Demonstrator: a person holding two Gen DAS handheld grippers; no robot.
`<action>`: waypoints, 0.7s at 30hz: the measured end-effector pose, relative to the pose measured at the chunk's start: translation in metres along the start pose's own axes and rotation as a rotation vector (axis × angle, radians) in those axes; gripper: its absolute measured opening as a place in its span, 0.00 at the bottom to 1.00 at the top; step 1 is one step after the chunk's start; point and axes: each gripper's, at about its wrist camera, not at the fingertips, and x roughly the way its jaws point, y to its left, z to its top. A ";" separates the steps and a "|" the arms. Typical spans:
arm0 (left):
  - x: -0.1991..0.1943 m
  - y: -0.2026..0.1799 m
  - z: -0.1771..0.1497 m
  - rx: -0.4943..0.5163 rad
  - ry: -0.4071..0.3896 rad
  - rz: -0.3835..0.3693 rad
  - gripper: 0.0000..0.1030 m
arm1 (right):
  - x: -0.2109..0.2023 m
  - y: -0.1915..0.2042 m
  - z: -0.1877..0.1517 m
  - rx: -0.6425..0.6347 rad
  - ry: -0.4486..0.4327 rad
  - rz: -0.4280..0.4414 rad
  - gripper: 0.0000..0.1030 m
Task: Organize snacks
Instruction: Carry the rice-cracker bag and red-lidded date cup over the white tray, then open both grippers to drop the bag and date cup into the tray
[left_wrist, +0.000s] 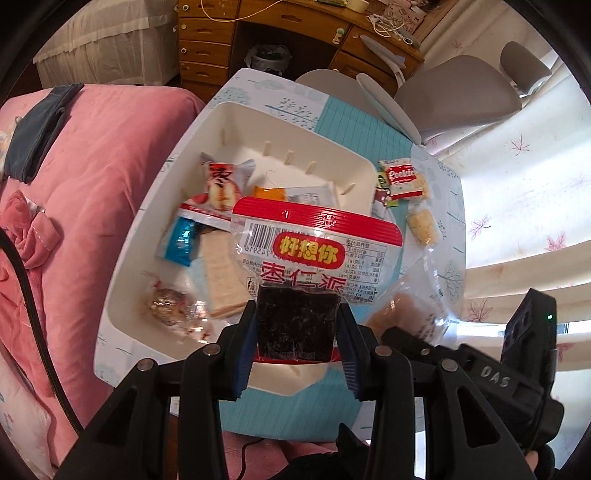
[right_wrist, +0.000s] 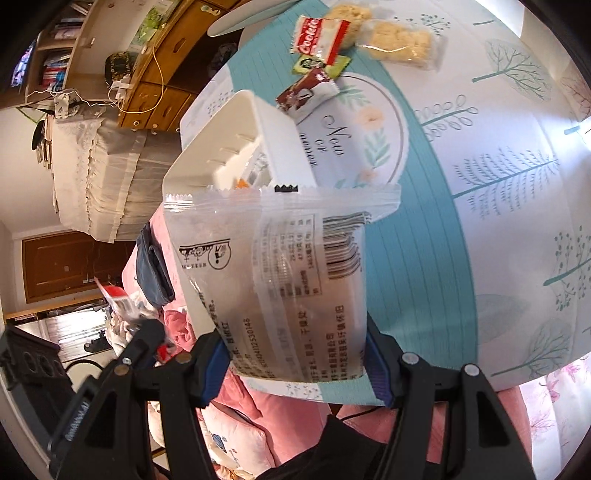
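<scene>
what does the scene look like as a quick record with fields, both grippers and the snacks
left gripper: shut on red-topped clear packet with dark bar
right gripper: shut on clear frosted packet with barcode
white plastic bin: on the patterned table, several snacks inside
snacks outside bin: red-and-white cookie packet, pale crumbly bar in clear wrap, brown packet

Red-topped clear date snack packet (left_wrist: 314, 258) stands upright over the white bin (left_wrist: 229, 122) — several wrapped snacks lie inside. Translucent white packet (right_wrist: 280, 280) hangs near the bin's rim; cookie packet (left_wrist: 402, 177) and crisp bars (left_wrist: 423, 223) lie at 2 o'clock.
</scene>
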 end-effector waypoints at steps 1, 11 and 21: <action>-0.002 0.007 0.002 0.006 -0.004 -0.006 0.38 | 0.001 0.003 -0.003 0.000 -0.007 0.006 0.62; -0.011 0.043 0.021 0.148 -0.059 -0.034 0.38 | 0.020 0.040 -0.026 0.024 -0.079 0.023 0.62; -0.006 0.064 0.027 0.297 -0.033 -0.086 0.38 | 0.034 0.071 -0.045 0.018 -0.168 -0.013 0.64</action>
